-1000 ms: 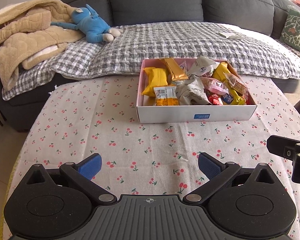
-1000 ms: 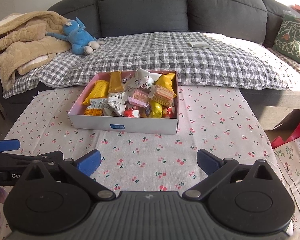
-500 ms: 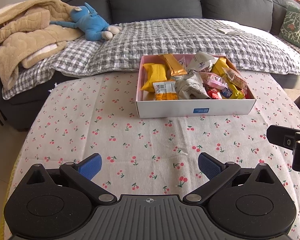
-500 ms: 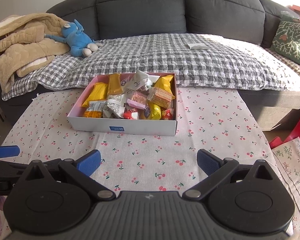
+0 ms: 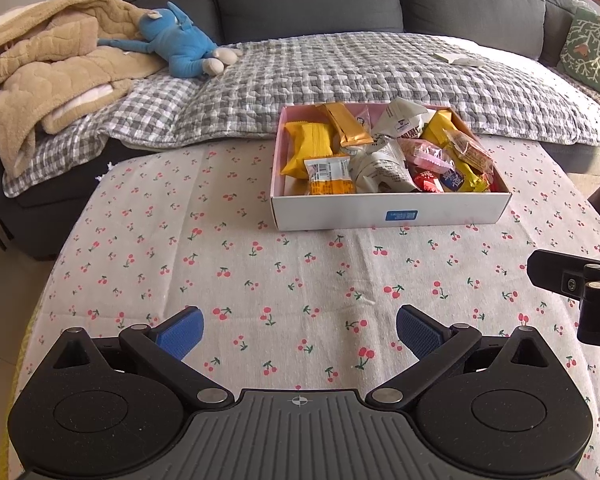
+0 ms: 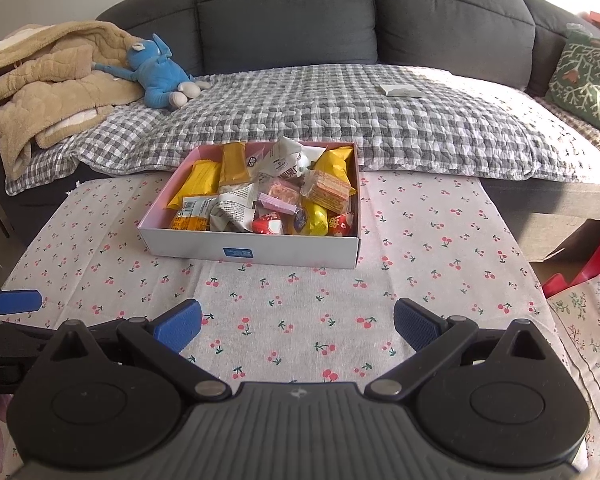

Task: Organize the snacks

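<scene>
Jaws of both grippers stand wide and hold nothing: the left gripper (image 5: pixel 299 326) and the right gripper (image 6: pixel 297 324) hover low over the cherry-print desk (image 5: pixel 220 264), well short of the goods. At twelve o'clock from the right one, one o'clock from the left, sits the white box (image 6: pixel 252 250) with the snacks (image 6: pixel 268 196) piled loosely inside; none lie on the cloth. This fits either packets just gathered in or a heap waiting to be sorted, so I cannot judge the step. Any grasp would need a reach forward over the near wall.
</scene>
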{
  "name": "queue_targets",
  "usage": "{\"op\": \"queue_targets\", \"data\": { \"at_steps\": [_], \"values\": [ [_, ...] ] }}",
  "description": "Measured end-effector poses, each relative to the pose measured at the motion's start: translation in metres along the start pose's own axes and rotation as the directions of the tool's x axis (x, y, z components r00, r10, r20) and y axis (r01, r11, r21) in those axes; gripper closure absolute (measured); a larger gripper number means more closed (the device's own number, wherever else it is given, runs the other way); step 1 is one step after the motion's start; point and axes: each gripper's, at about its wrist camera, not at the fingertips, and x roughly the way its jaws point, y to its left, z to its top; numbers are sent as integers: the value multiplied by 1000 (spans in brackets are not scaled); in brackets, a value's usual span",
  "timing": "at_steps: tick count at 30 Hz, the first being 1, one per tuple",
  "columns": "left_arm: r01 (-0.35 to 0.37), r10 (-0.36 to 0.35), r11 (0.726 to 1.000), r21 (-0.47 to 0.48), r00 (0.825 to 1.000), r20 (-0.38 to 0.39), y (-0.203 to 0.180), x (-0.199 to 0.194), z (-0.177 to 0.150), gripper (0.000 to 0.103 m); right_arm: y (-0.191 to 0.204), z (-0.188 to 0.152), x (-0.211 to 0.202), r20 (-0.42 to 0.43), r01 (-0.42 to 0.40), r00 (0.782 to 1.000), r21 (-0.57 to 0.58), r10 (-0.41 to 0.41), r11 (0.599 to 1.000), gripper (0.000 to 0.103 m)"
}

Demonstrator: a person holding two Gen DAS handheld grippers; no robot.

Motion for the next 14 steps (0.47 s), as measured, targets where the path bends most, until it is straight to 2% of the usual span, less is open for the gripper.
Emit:
{"op": "queue_targets", "data": {
  "at_steps": [14],
  "values": [
    [-8,8,1000,11,1000,-15,-1,5,-2,0,0,0,0,-1,0,1000,2,0,1000,1]
  ]
}}
